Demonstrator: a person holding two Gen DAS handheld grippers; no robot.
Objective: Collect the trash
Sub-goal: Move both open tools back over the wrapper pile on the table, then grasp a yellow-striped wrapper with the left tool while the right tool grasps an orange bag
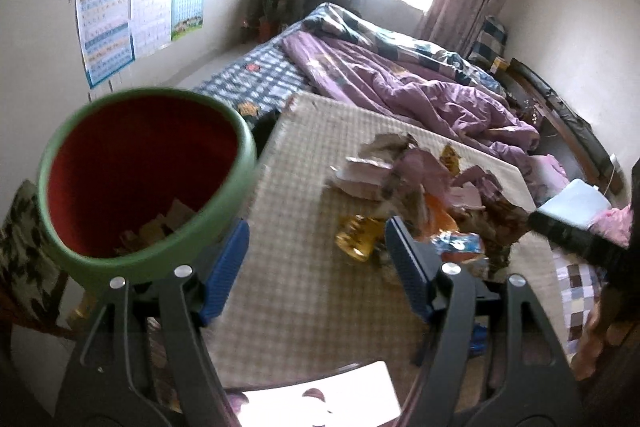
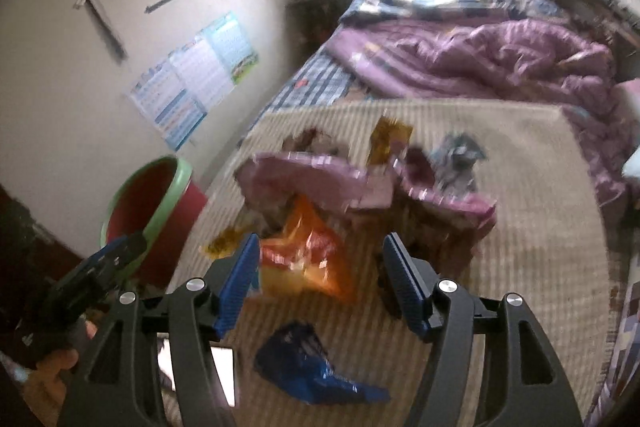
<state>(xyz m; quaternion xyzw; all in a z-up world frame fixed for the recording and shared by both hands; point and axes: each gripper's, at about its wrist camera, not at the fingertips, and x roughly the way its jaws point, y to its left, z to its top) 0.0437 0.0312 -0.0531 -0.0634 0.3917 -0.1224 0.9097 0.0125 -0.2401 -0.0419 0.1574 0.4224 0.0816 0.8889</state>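
In the left wrist view the left hand-held gripper (image 1: 316,267) stands open with nothing between its blue pads, low in the frame over a checked mat (image 1: 296,227). A green-rimmed red bin (image 1: 148,183) fills the left of that frame (a few scraps lie in its bottom). The trash pile (image 1: 420,195) of torn paper and wrappers sits right of centre on the mat. In the right wrist view the right hand-held gripper (image 2: 320,279) is open too, empty, just before an orange wrapper (image 2: 304,259). A blue wrapper (image 2: 316,367) lies below it at bottom centre. A bed with a purple quilt (image 2: 480,67) fills the upper right.
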